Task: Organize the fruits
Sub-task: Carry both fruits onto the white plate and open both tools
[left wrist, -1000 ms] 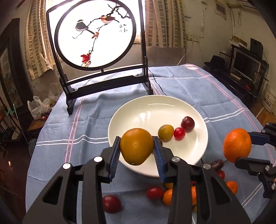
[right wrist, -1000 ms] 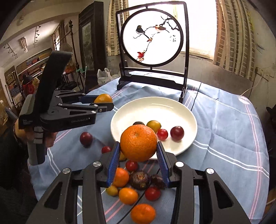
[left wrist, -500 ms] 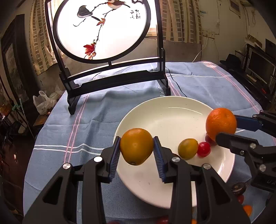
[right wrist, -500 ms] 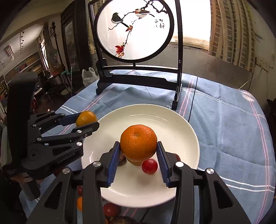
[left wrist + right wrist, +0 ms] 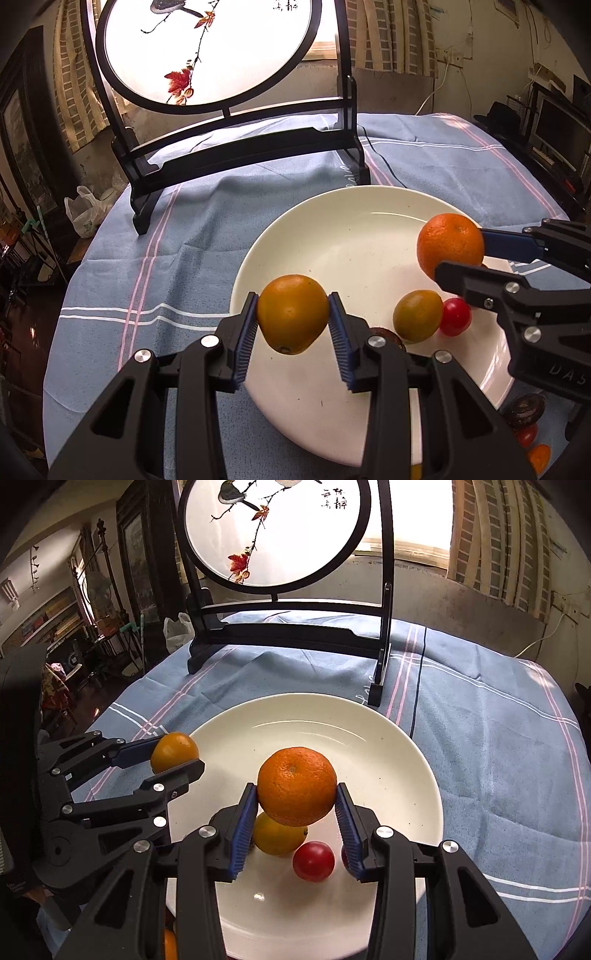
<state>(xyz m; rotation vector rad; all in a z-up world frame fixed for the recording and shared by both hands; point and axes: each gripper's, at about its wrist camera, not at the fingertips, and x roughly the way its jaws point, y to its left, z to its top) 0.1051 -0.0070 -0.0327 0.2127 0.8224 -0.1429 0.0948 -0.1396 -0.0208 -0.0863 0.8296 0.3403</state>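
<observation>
**Inspector A:** Since the earlier frame, both grippers had travelled in from the near edge of the table to positions over the white plate (image 5: 417, 775), which filled more of each view. The loose fruit on the cloth had dropped almost out of sight.

**Inspector B:** Jaw state?

**A:** The left gripper (image 5: 292, 320) was clamped on a yellow-orange citrus (image 5: 292, 314), blue pads pressed to both flanks, held above the plate's rim at about 9 o'clock. The right gripper (image 5: 296, 800) was clamped likewise on a deeper orange mandarin (image 5: 296, 785), held over the plate's middle.

**B:** Contents of the plate?

**A:** A small yellow fruit (image 5: 417, 315) touched a red cherry tomato (image 5: 455, 316), toward the plate's 4 o'clock in the left view. A dark fruit was partly hidden behind the left gripper's finger.

**B:** Surroundings?

**A:** A blue striped tablecloth (image 5: 498, 738) covered the table; a round painted screen (image 5: 273, 531) stood at 12 o'clock beyond the plate.
</observation>
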